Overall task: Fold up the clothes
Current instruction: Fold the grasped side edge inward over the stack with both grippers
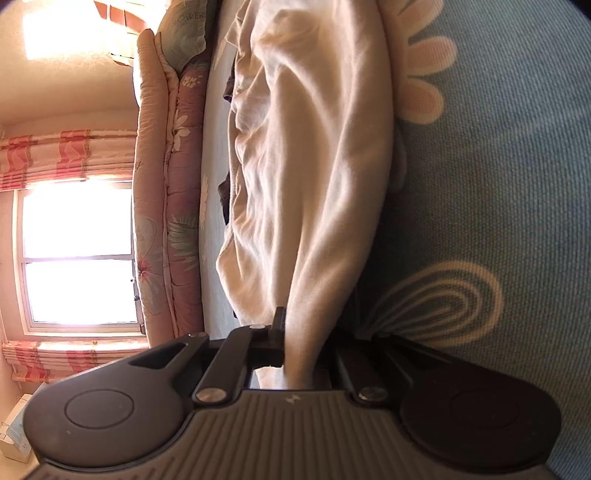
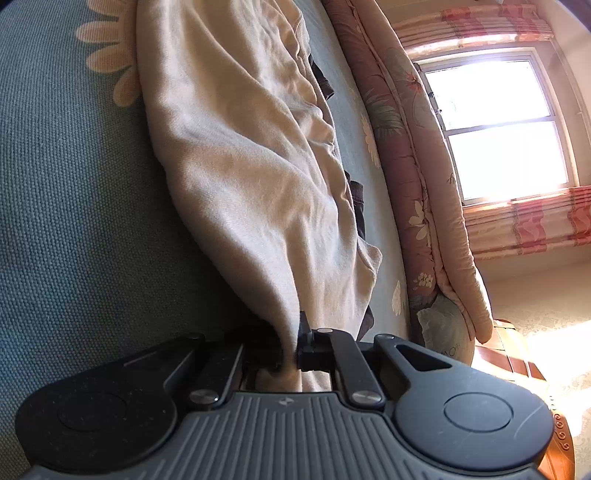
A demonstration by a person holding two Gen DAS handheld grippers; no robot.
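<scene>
Left wrist: soft creased cream garment (image 1: 314, 166), coarse-woven blue bedsheet (image 1: 498, 184).

Your left gripper (image 1: 295, 343) and your right gripper (image 2: 291, 347) each clamp an edge of the same garment (image 1: 314, 155), which stretches away from both across the bed (image 1: 498, 184). Beneath the garment's far side a second piece of clothing (image 2: 356, 206) pokes out. Beyond that, a rolled quilt (image 2: 413, 177) lies along the bed's far edge, with a pillow (image 1: 188, 33) against it. The window (image 2: 506, 129) stands behind the quilt.
</scene>
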